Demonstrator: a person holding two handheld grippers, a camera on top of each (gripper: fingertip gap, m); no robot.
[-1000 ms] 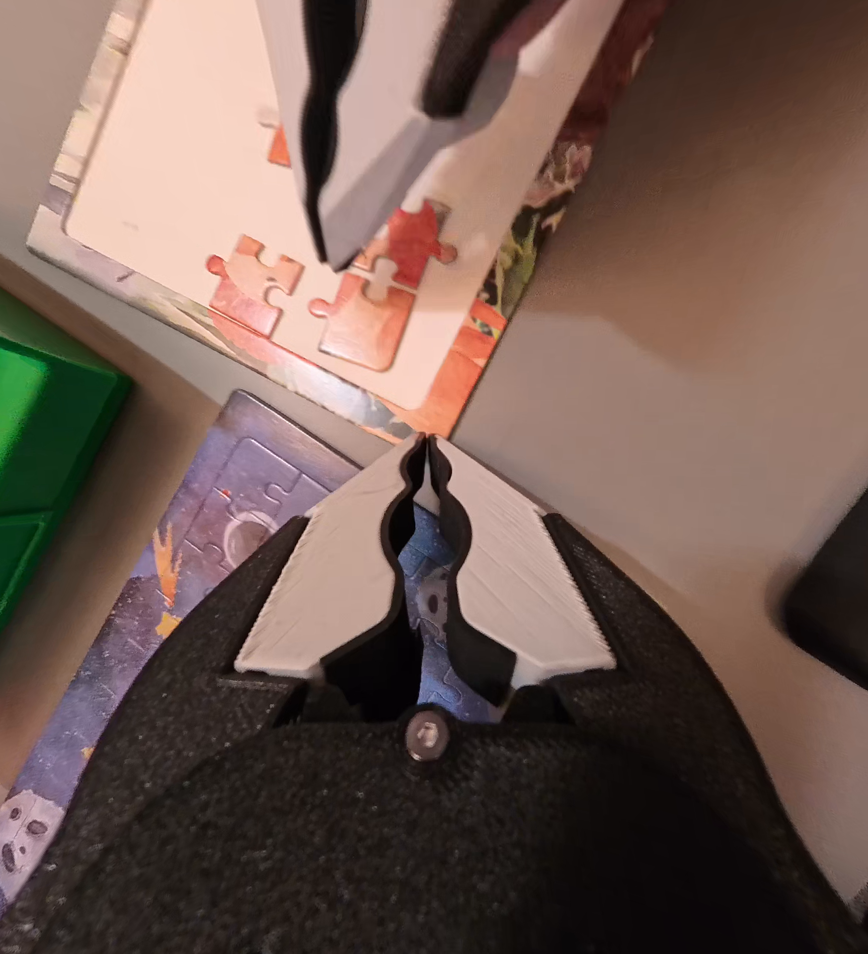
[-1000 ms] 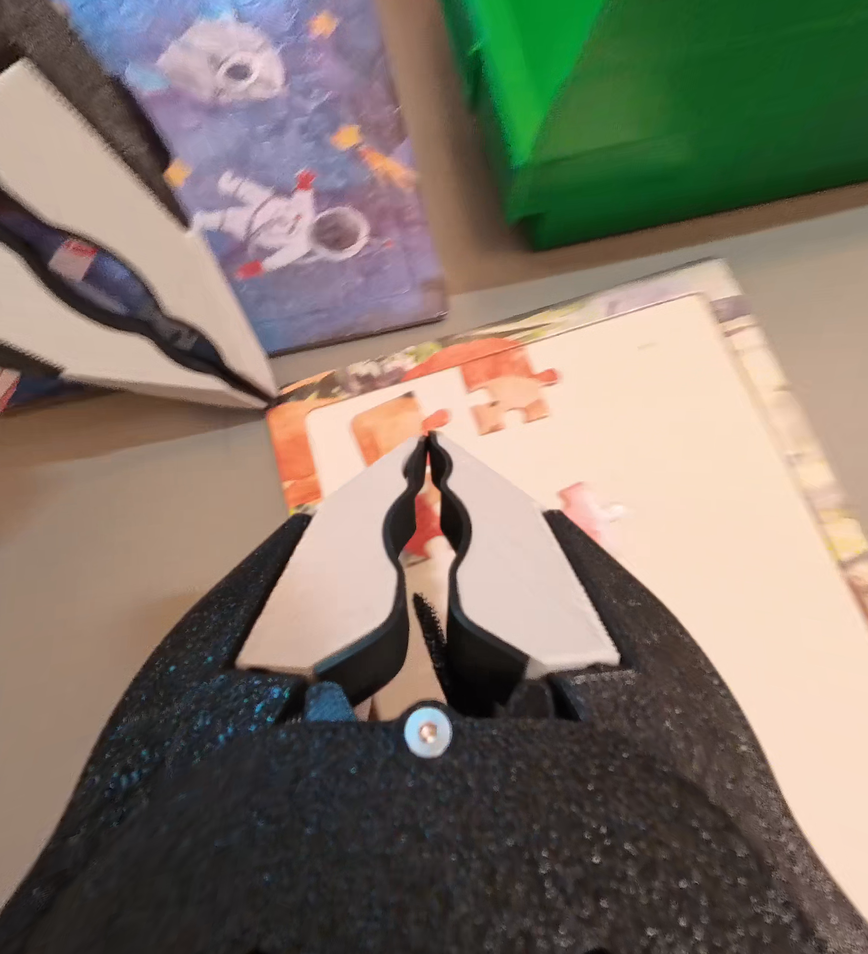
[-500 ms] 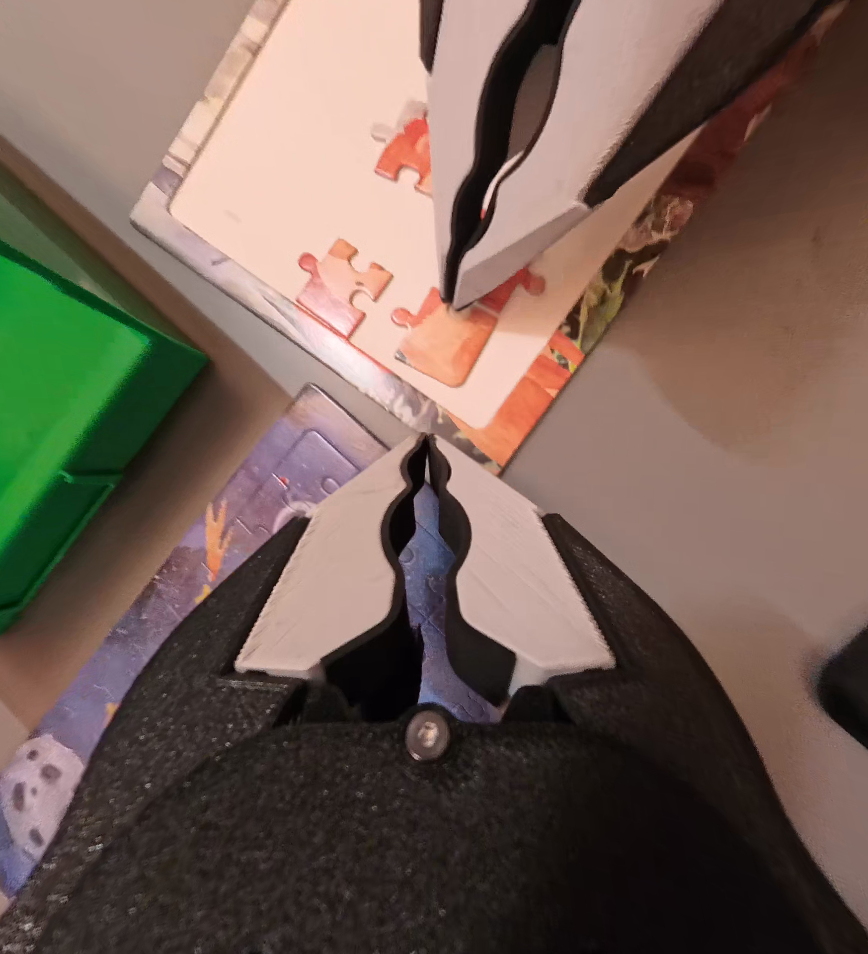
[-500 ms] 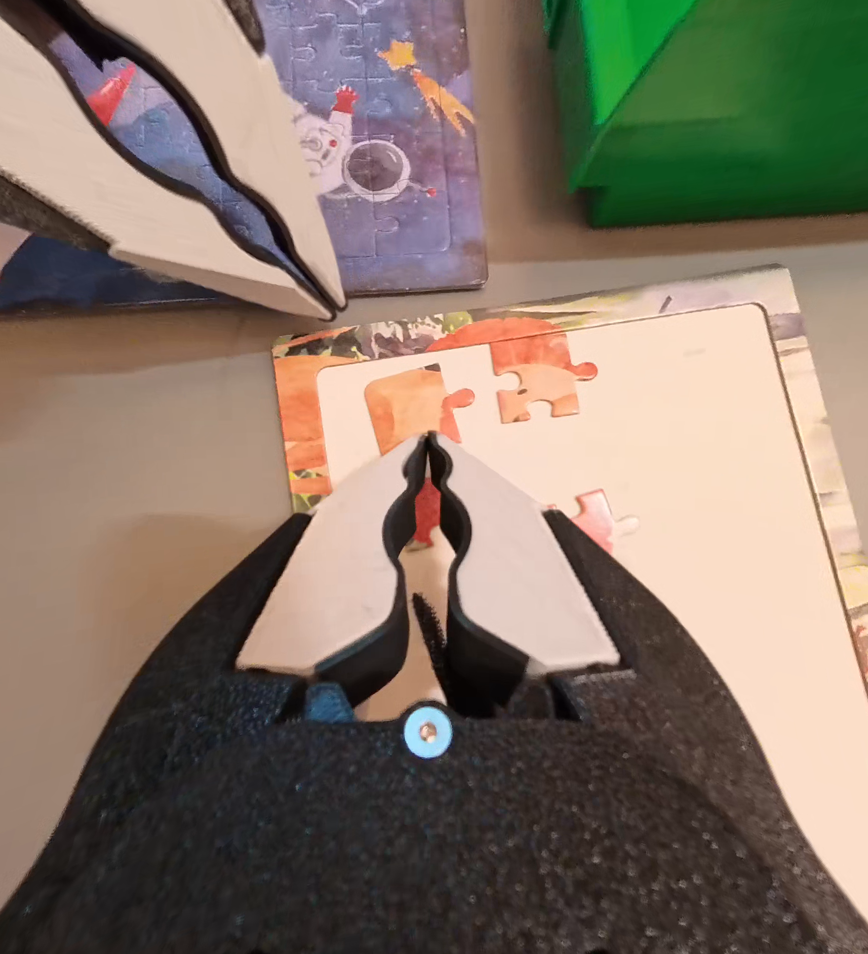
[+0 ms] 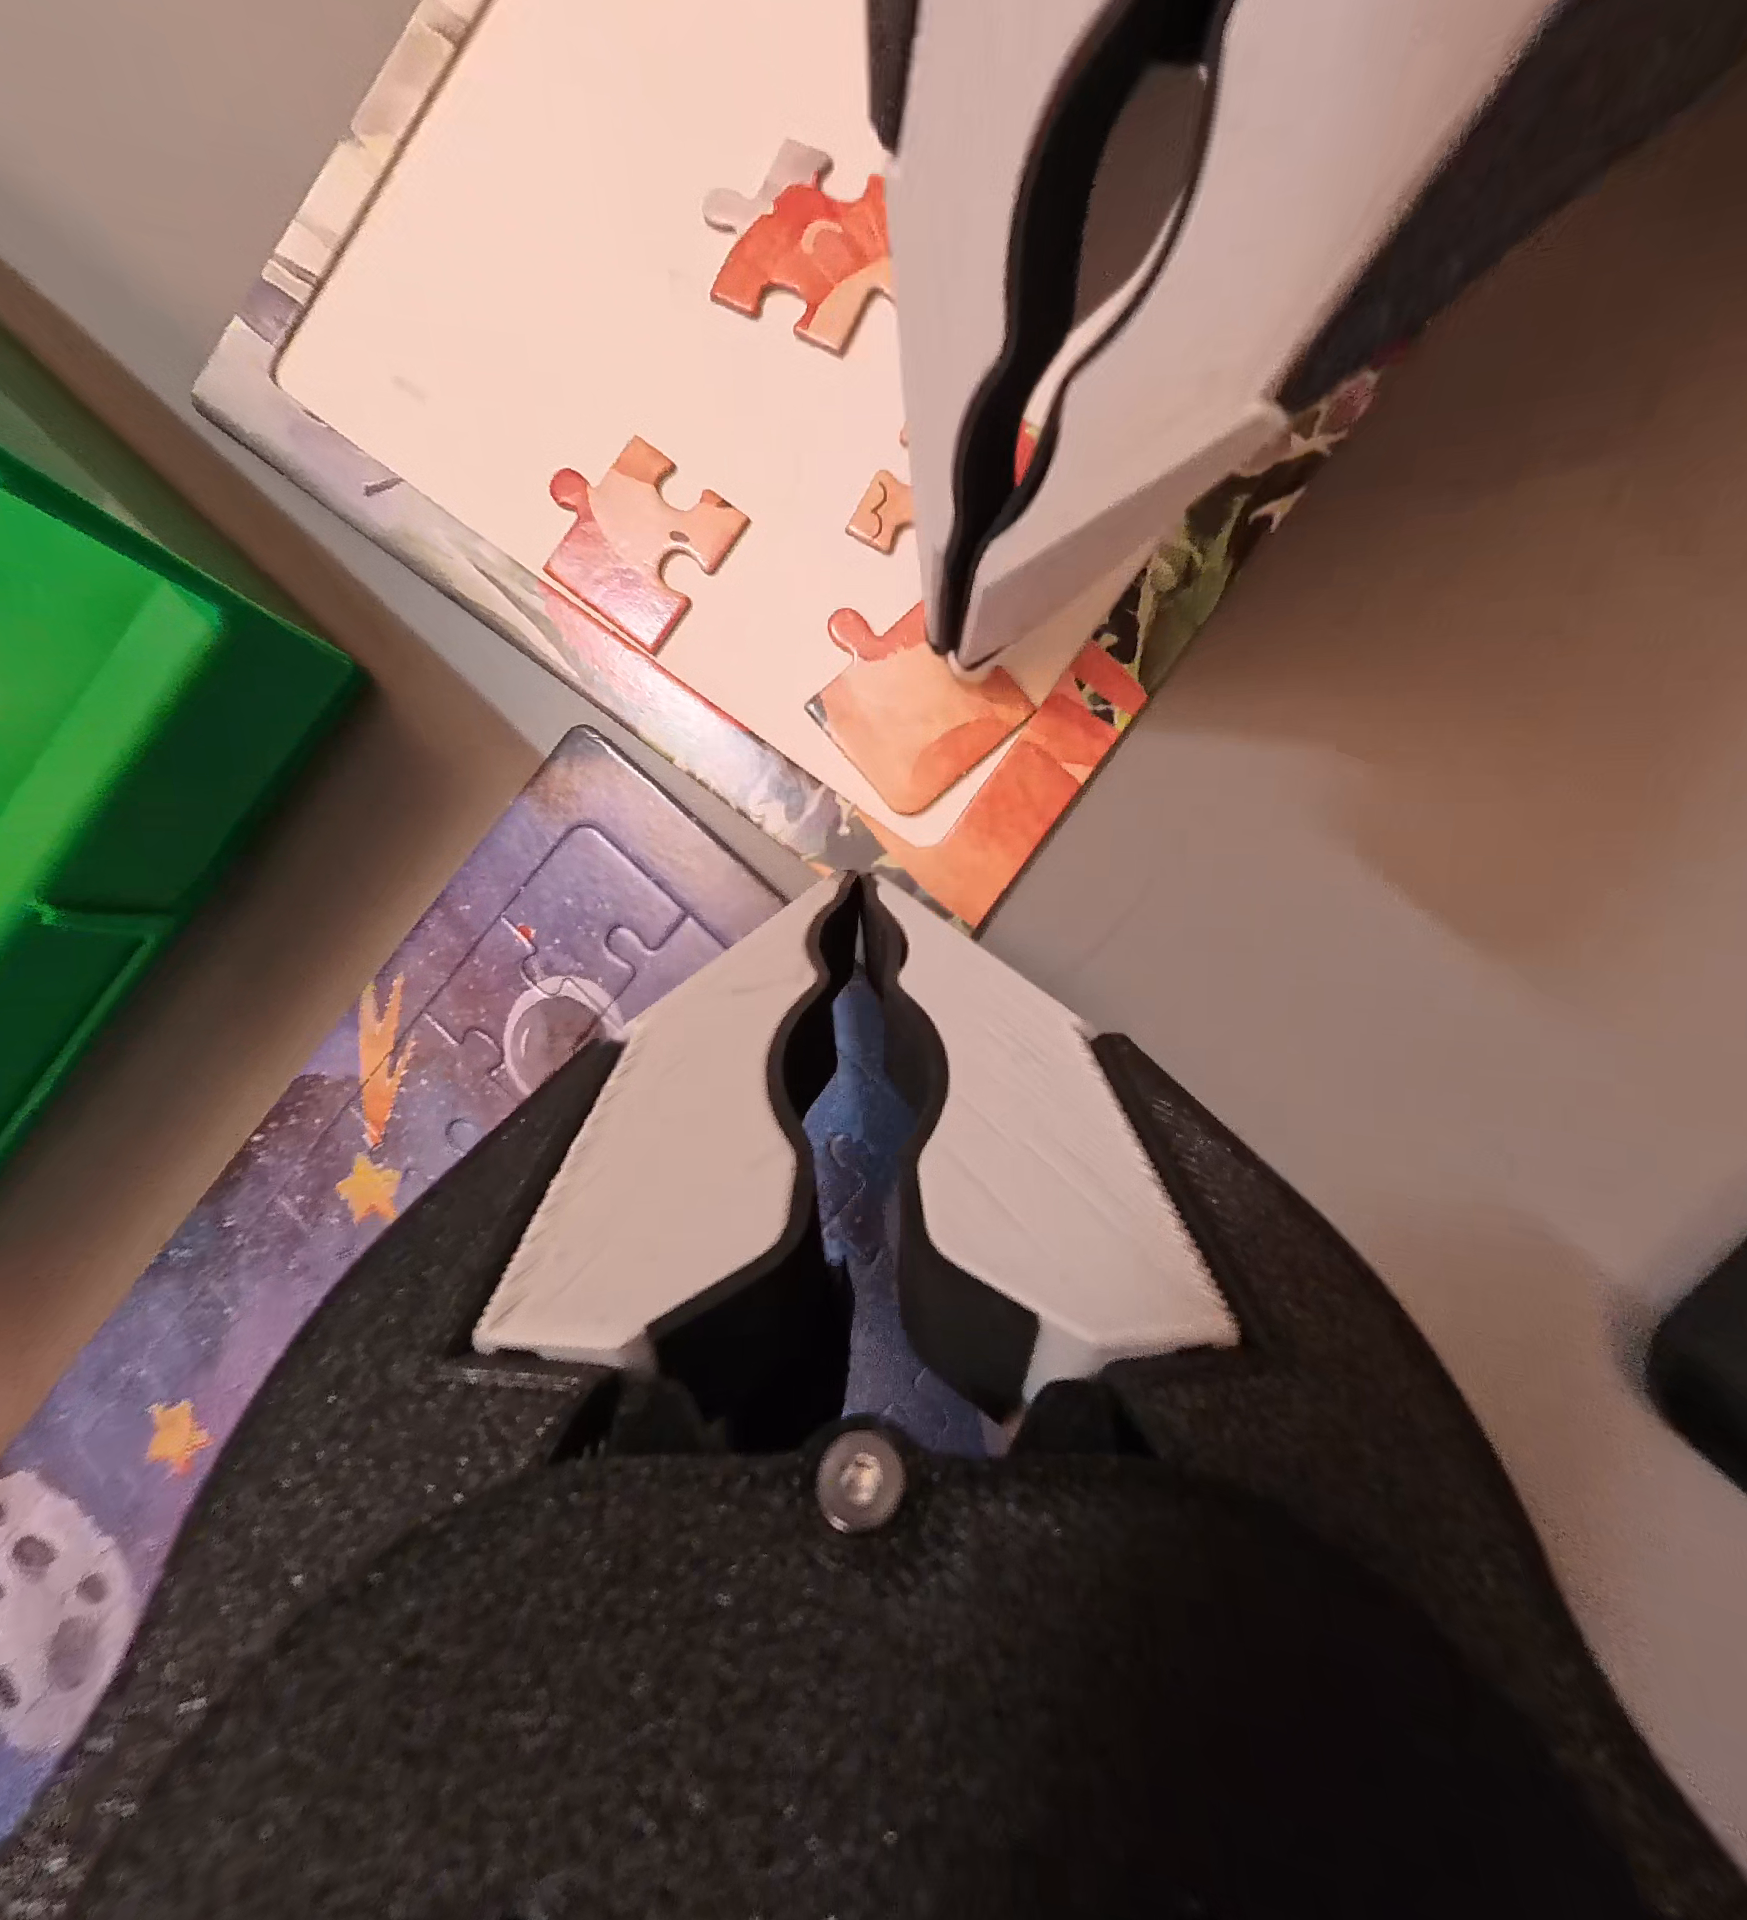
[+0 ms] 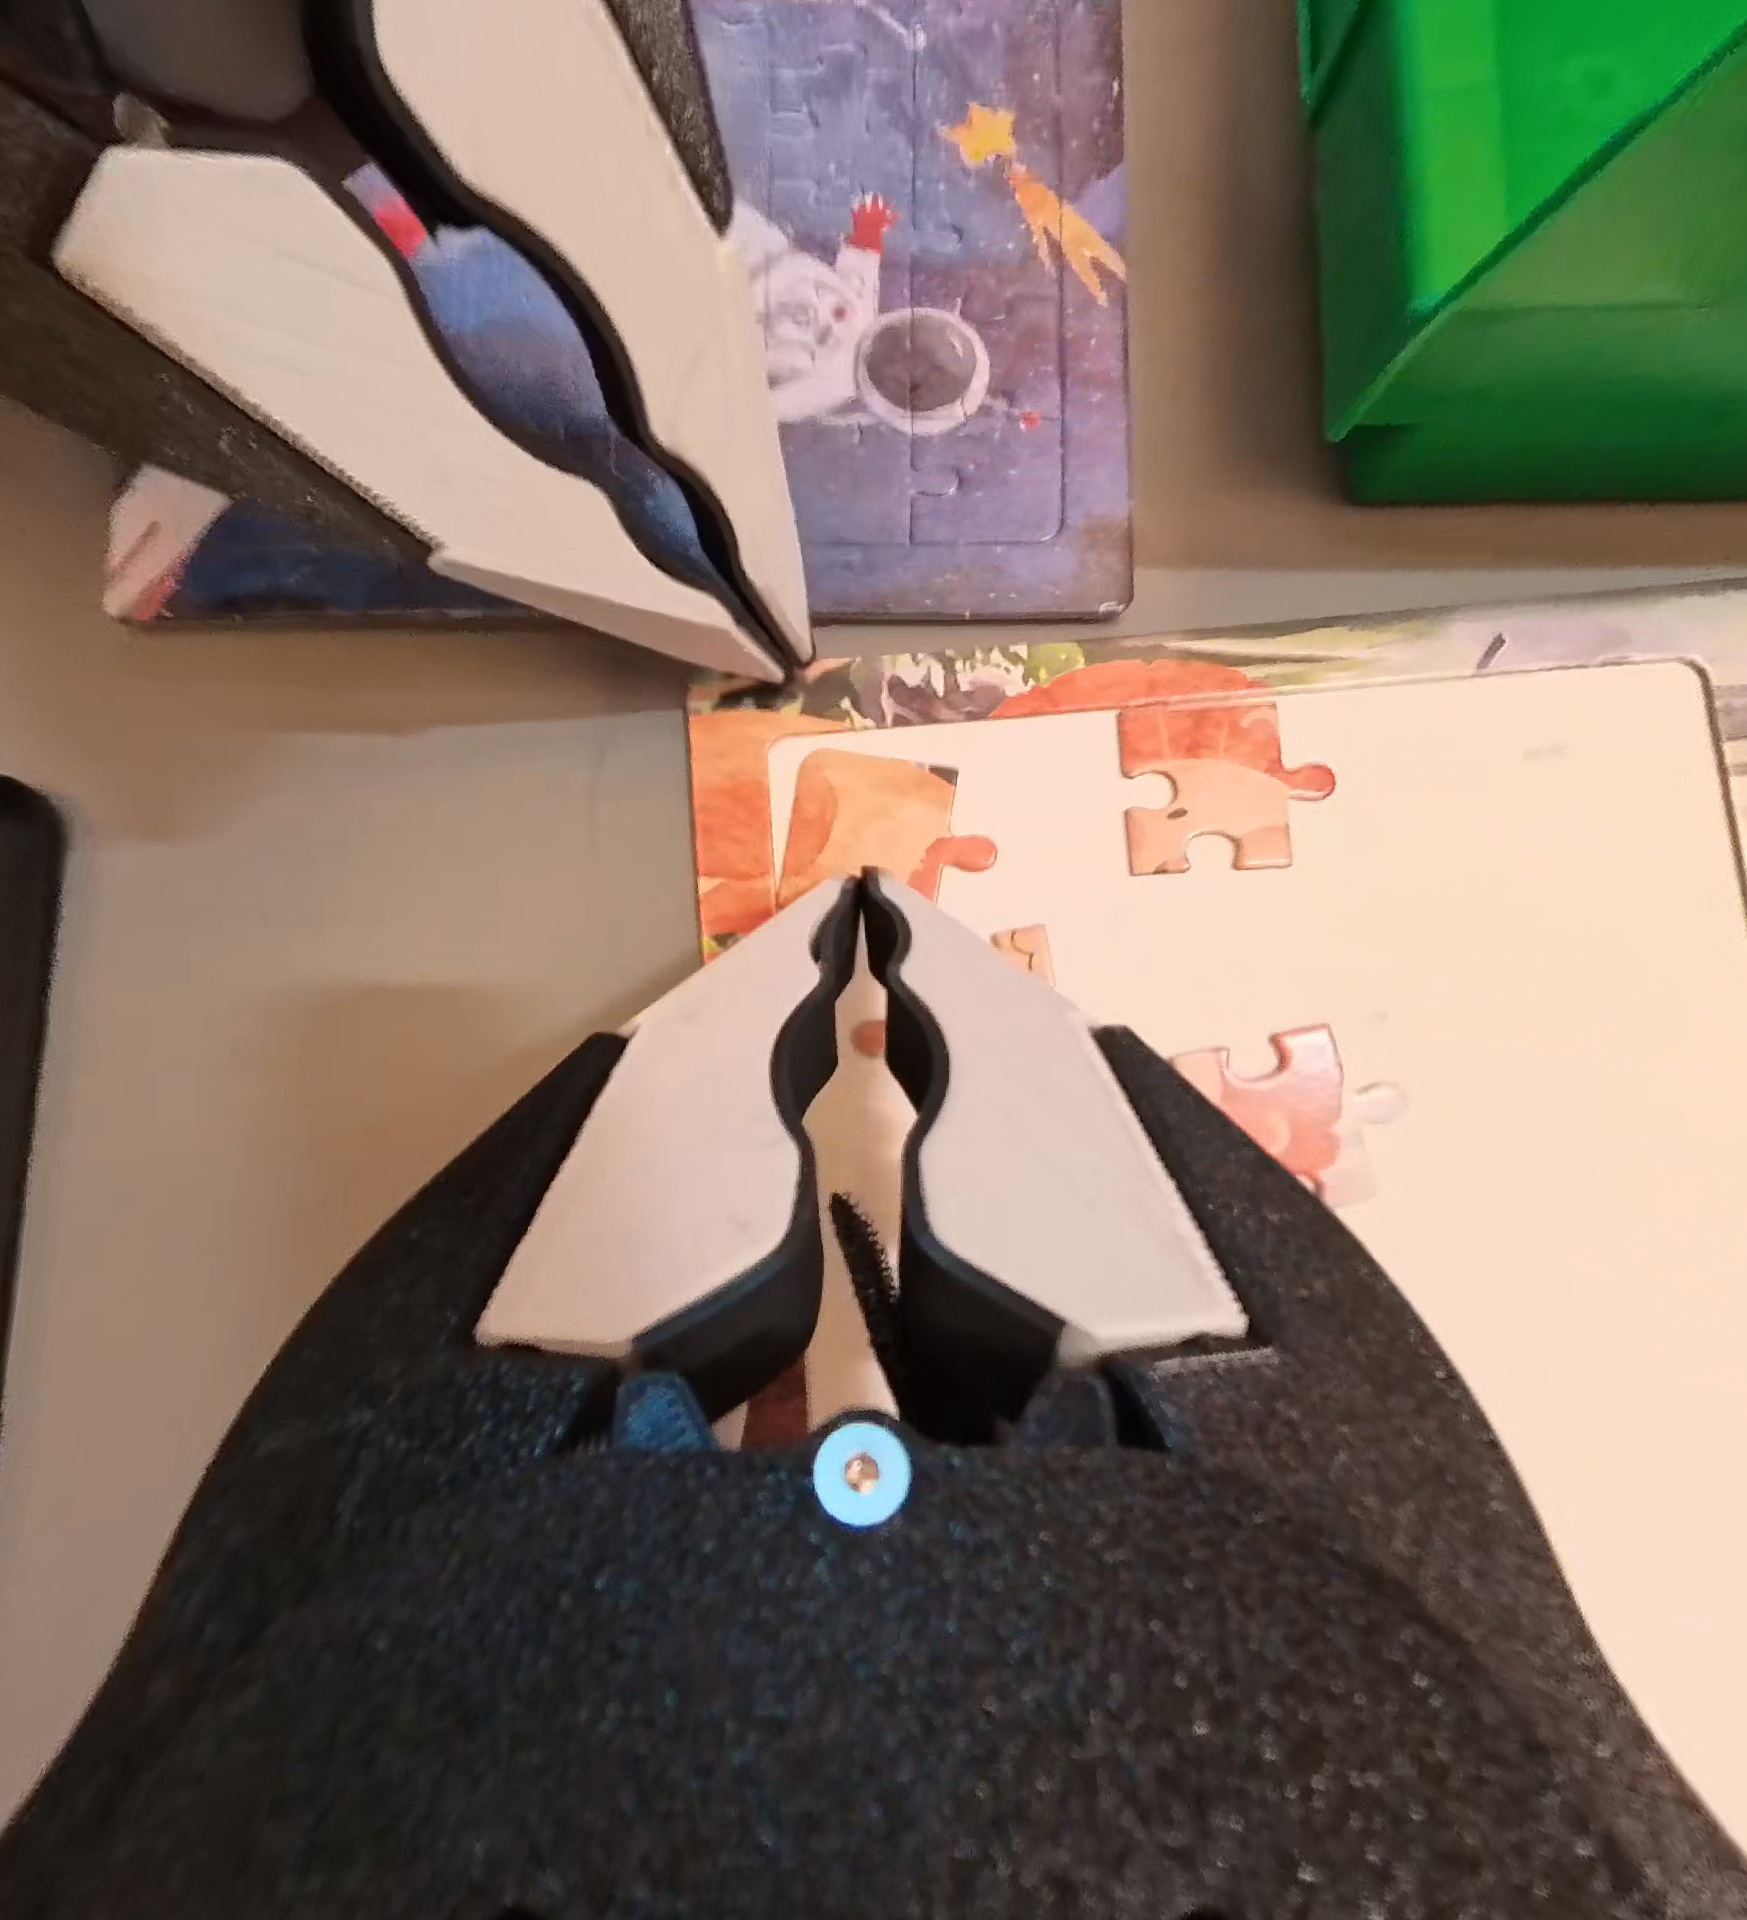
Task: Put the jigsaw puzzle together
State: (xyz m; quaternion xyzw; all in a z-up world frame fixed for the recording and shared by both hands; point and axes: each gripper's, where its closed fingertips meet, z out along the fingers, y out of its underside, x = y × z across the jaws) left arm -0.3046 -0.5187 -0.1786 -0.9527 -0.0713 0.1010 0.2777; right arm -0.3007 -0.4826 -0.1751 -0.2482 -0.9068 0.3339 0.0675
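Right gripper (image 6: 861, 881): white fingers with black wavy pads, tips together, pressing on the corner piece (image 6: 874, 821) in the puzzle tray's (image 6: 1471, 1247) near-left corner; nothing clamped between them.

Left gripper (image 5: 856, 883): same build, tips together and empty, poised over the tray's outer corner.

Loose pieces: four counted on the tray's pale recessed floor, all orange-toned flat card with knobs, including the corner piece and an edge piece (image 6: 1217, 795).

Space puzzle (image 6: 962, 343): one, assembled, purple-blue, just beyond the tray.

Green bin (image 6: 1575, 239): one, glossy plastic, farthest back on the counter (image 6: 329, 935).
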